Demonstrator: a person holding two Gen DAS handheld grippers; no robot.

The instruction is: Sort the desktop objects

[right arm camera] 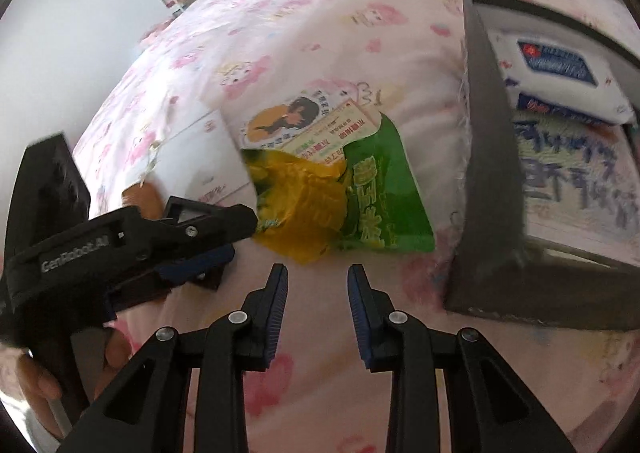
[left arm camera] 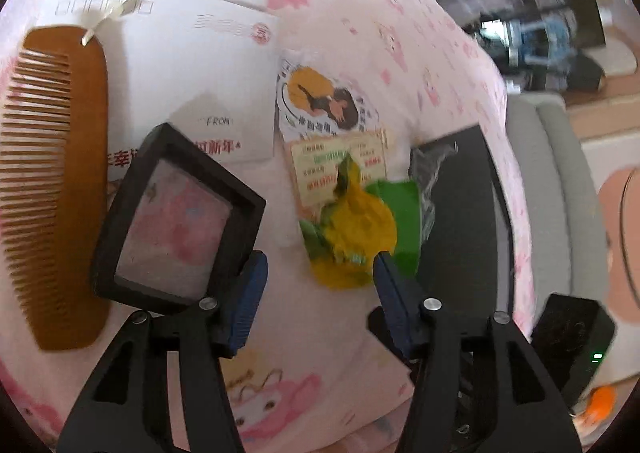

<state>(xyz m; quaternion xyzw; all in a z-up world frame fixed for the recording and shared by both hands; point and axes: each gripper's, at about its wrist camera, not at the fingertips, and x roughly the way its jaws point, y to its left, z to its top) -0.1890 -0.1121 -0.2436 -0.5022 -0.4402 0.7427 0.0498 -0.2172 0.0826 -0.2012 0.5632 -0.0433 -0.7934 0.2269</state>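
My left gripper (left arm camera: 316,273) tilts downward with its jaws standing apart and nothing pressed between the blue pads (left arm camera: 250,293); seen from my right wrist, it reaches in from the left side, my left hand (right arm camera: 44,373) wrapped around its handle. My right gripper (right arm camera: 317,285) points more steeply down, its jaws narrowed to a small gap, the pads closed on nothing.

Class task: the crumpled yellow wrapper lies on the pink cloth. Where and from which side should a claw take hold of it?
Grip the yellow wrapper at its raised crumpled near edge, coming from above on the near side. Its bunched folds stand up off the cloth, while its far side overlaps the flat green packet and the cards. The right claw hangs open just short of it.
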